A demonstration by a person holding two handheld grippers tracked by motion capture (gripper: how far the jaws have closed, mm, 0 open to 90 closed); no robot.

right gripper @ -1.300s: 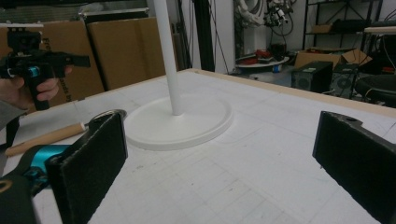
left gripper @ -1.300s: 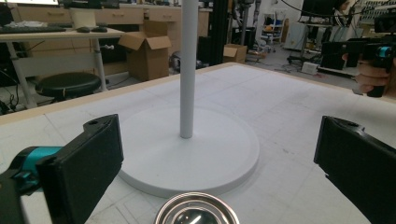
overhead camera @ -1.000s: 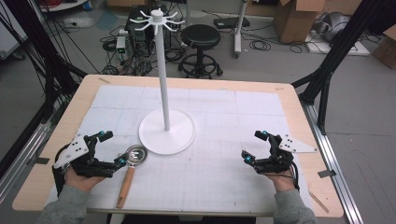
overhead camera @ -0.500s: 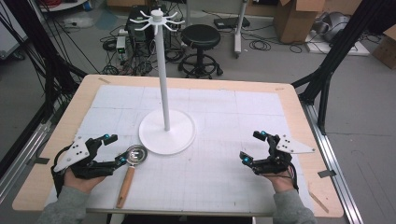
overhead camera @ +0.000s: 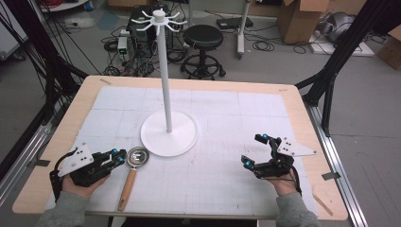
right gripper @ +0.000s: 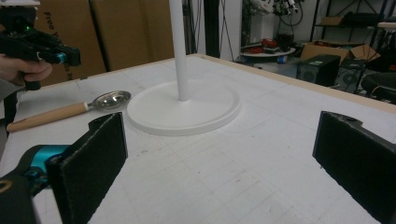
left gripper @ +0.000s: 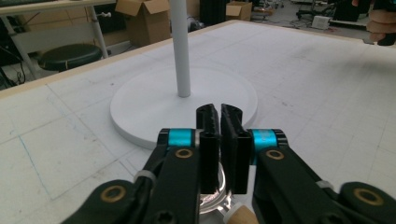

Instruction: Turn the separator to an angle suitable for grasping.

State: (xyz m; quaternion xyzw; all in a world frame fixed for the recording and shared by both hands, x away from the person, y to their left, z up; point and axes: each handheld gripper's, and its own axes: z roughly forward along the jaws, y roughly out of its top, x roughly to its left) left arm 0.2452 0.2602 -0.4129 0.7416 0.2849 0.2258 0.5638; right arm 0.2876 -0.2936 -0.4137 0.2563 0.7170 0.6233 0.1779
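A spoon with a metal bowl [overhead camera: 137, 156] and a wooden handle [overhead camera: 126, 188] lies on the white mat, just left of the white stand's round base [overhead camera: 169, 133]. My left gripper [overhead camera: 116, 159] is shut, its tips right beside the bowl's left rim. In the left gripper view the jaws [left gripper: 219, 112] stand nearly together with nothing between them, and the spoon bowl [left gripper: 212, 204] shines just beneath. My right gripper [overhead camera: 254, 149] hovers wide open at the right of the mat, empty. In the right gripper view its gripper [right gripper: 223, 128] faces the stand's base [right gripper: 187, 109] and the spoon [right gripper: 109, 99].
The stand's tall white pole [overhead camera: 165, 71] rises mid-table to a ring of hooks [overhead camera: 158, 16]. The wooden table edge [overhead camera: 302, 118] frames the mat. A black stool [overhead camera: 202, 40], cables and cardboard boxes sit on the floor beyond.
My left gripper's jaws have closed from open to shut beside the spoon bowl. The right gripper and the spoon have stayed in place.
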